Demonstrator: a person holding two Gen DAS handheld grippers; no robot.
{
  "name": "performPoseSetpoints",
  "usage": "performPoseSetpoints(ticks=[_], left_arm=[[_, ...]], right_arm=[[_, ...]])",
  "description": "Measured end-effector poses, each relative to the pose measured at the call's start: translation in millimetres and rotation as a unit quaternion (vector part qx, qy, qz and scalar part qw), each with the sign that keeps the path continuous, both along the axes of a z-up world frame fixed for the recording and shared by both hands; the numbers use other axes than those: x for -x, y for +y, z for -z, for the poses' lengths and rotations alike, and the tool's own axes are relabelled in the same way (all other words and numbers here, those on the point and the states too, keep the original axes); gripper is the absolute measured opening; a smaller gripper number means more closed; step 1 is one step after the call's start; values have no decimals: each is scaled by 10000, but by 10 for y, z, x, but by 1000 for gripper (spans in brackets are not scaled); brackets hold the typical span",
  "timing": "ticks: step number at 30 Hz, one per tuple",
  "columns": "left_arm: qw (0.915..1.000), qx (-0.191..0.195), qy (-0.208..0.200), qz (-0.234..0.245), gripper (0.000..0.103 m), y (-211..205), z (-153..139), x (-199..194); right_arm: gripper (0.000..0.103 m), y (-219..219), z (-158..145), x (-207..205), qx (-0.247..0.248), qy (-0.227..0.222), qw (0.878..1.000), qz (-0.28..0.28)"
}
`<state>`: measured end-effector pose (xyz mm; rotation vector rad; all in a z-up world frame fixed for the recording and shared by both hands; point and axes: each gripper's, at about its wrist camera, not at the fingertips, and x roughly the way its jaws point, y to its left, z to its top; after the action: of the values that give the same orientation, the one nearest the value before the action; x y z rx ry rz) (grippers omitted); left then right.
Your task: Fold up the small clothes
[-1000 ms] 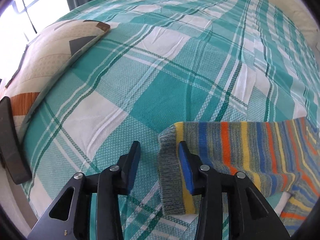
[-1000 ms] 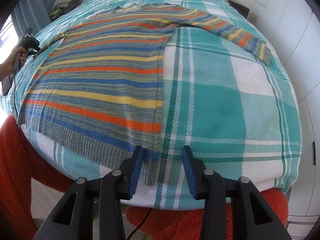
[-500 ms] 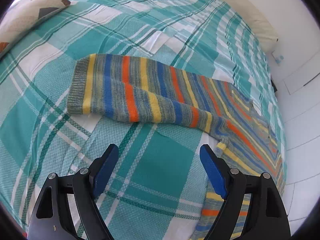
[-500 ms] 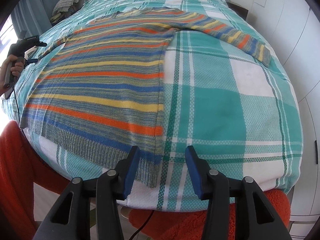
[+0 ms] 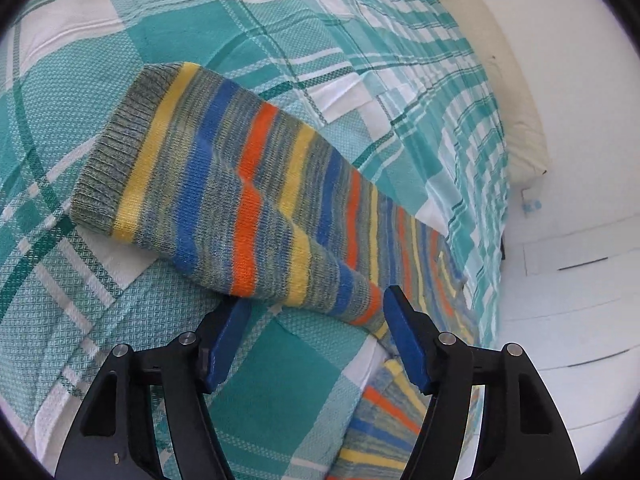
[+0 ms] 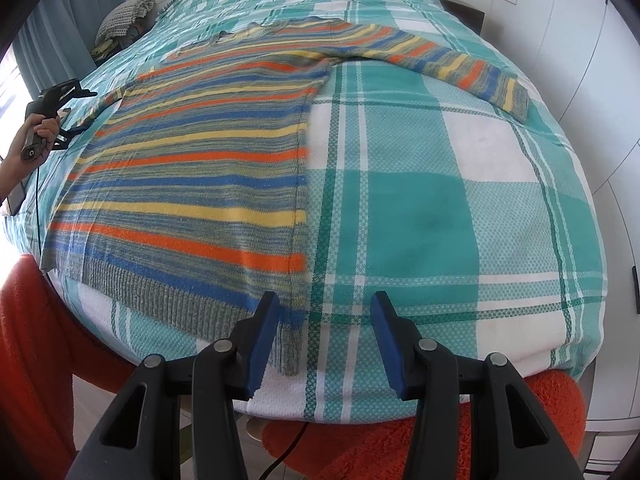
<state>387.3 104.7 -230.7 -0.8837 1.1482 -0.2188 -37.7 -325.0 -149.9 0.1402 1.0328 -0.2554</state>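
A sweater [image 6: 200, 168] striped in orange, blue, yellow and grey lies flat on the teal plaid bed cover [image 6: 440, 208], both sleeves spread out. In the left wrist view its left sleeve [image 5: 224, 184] lies slightly rumpled. My left gripper [image 5: 316, 300] points down at the sleeve's near edge. Its jaws are closing, with that edge between the fingertips and the pads not pressing on it. A hand holds this left gripper [image 6: 89, 112] at the bed's left side. My right gripper [image 6: 325, 298] stands open over the sweater's lower right hem corner, which lies by its left finger. The right sleeve [image 6: 460, 68] stretches away to the far right.
A grey knitted pillow [image 6: 124, 20] sits at the bed's far left corner by a curtain. Orange fluffy fabric [image 6: 400, 440] shows below the bed's near edge. White cupboard doors [image 6: 600, 80] run along the right side. A cream mattress edge [image 5: 520, 120] meets the white wall.
The left gripper has swung round from the cuff and come in close to the sleeve's side edge; its jaws widened, then narrowed. The right gripper's jaws opened a little; it stayed put.
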Motion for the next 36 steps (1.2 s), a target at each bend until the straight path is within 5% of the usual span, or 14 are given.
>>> performPoseSetpoints(ticks=[2,3,6,8,11,14,18,20,22,23,29,36], left_arm=[[9997,-179,-86,-132,66,-58,11,-7],[9994,-226,-109,-245,55,-61,21,-4],[9986,-202,87,-484,3,15,146,8],[9978,13,248,-623,3,94,204,73],[9979,-408,273,-417,3,90,117,96],[9956,-808,460,-96,8,9,114,6],[9947,-862,566,-61,18,31,58,38],[9929,-1070,523,-68,35,42,-56,147],[9893,-1427,285,97,73,33,-206,305],[9861,-1645,147,192,78,24,-274,402],[9680,-2167,-507,1162,83,-61,-474,1097],[9273,-3255,-1068,1510,89,-260,-359,1548]], right_arm=[[48,12,5,-9,13,19,10000,-26],[48,21,1,-5,34,18,10000,-39],[48,42,-23,17,101,-12,9999,-57],[48,47,-39,27,124,-39,9999,-48],[48,45,-44,21,130,-43,9999,-34],[48,52,-13,-9,113,27,9999,-80],[48,76,-14,-10,135,15,9998,-127],[48,64,-34,7,133,-38,9999,-98],[48,45,-39,26,104,-64,9999,-45],[48,39,-39,28,88,-68,9999,-22],[48,-30,-154,11,26,-281,9996,58],[65,-625,-401,-125,541,-942,9905,846]])
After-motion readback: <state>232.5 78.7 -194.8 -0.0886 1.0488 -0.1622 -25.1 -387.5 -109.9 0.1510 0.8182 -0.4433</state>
